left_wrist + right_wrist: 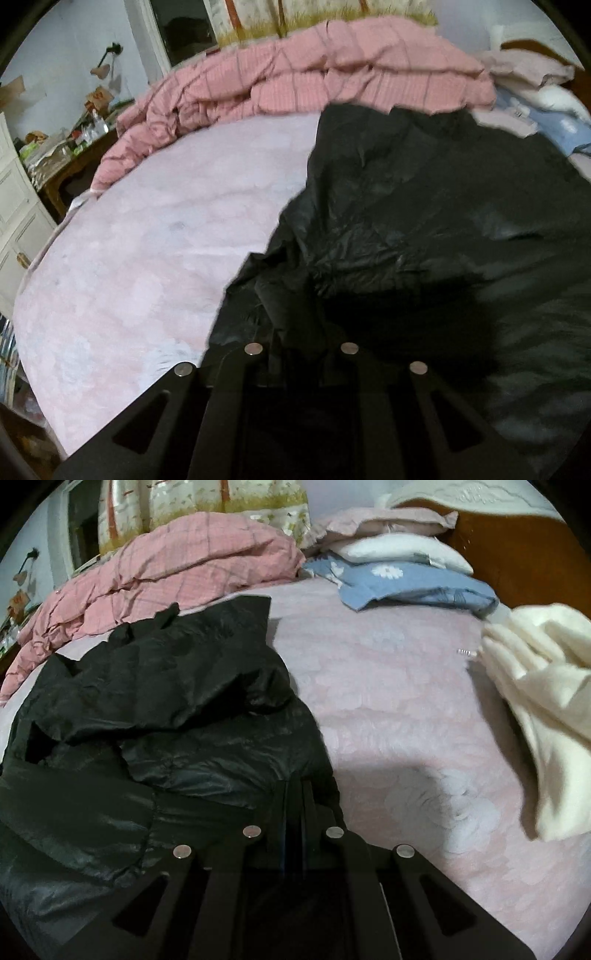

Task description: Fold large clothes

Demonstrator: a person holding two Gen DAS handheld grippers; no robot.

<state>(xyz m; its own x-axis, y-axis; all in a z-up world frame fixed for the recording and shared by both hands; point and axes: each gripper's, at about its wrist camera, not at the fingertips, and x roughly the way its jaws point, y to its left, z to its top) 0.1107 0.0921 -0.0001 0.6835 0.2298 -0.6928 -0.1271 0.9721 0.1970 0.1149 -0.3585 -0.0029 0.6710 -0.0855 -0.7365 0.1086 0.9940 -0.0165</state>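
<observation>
A black jacket [166, 716] lay crumpled on the pink bed [388, 701]. Both grippers, left [299, 332] and right [295, 805], sat at its near edge, jaws narrow; grip unclear. Flattening probably came next.

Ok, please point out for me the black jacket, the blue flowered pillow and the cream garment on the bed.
black jacket [184, 686]: right wrist view, on its crumpled upper fold.
blue flowered pillow [410, 579]: right wrist view, on its top face.
cream garment [546, 686]: right wrist view, on its middle.

black jacket [166, 716]; pink floral bedsheet [388, 701], blue flowered pillow [413, 583]
</observation>
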